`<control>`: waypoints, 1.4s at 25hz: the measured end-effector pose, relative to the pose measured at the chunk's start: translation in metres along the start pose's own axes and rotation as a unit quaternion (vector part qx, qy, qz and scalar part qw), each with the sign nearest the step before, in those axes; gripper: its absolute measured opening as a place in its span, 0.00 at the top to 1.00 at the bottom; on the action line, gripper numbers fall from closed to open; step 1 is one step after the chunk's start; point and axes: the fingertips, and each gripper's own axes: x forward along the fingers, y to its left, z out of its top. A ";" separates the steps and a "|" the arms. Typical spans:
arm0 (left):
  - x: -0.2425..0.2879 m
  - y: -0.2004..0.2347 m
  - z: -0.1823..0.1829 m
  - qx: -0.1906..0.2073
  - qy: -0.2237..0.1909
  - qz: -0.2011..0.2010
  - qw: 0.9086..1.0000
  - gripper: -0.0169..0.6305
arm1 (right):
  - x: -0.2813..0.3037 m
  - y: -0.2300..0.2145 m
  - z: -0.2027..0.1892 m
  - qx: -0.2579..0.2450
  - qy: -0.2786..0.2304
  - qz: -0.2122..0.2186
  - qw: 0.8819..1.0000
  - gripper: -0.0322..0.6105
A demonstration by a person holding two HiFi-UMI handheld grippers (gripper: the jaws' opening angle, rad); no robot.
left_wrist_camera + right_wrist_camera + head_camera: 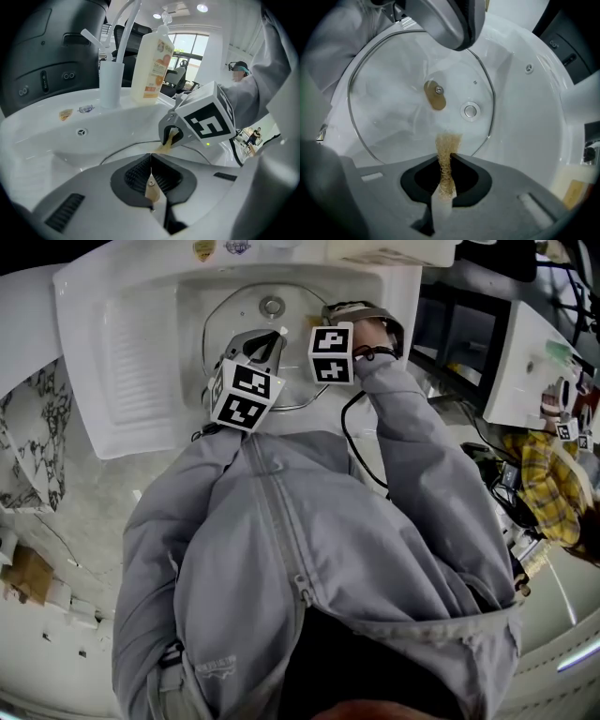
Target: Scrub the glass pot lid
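Right gripper (446, 159), clamped on a tan fibrous scrubber (449, 140), should rub overlapping circles over the round glass pot lid (393, 93) lying mid-basin in the white sink (529, 122), with the left gripper (151, 157), closed empty, steadying it.

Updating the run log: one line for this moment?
glass lid in sink; left tool shut; right tool shut on scrubber over lid
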 end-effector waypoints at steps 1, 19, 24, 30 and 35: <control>-0.001 -0.001 -0.001 0.001 0.000 0.000 1.000 0.96 | -0.002 0.005 0.000 -0.003 0.002 0.000 1.000 0.89; -0.021 -0.013 -0.014 0.012 -0.013 0.001 1.000 0.96 | -0.040 0.086 0.047 -0.023 -0.015 0.020 0.999 0.89; -0.028 -0.015 -0.016 0.016 -0.017 0.001 1.000 0.96 | -0.057 0.098 0.071 -0.011 -0.053 0.033 0.998 0.89; -0.041 -0.013 -0.022 0.024 -0.022 0.008 0.999 0.96 | -0.071 0.108 0.105 -0.004 -0.087 0.040 0.995 0.89; -0.060 0.000 -0.026 0.021 -0.029 0.020 0.999 0.96 | -0.086 0.102 0.143 0.048 -0.159 0.065 0.984 0.89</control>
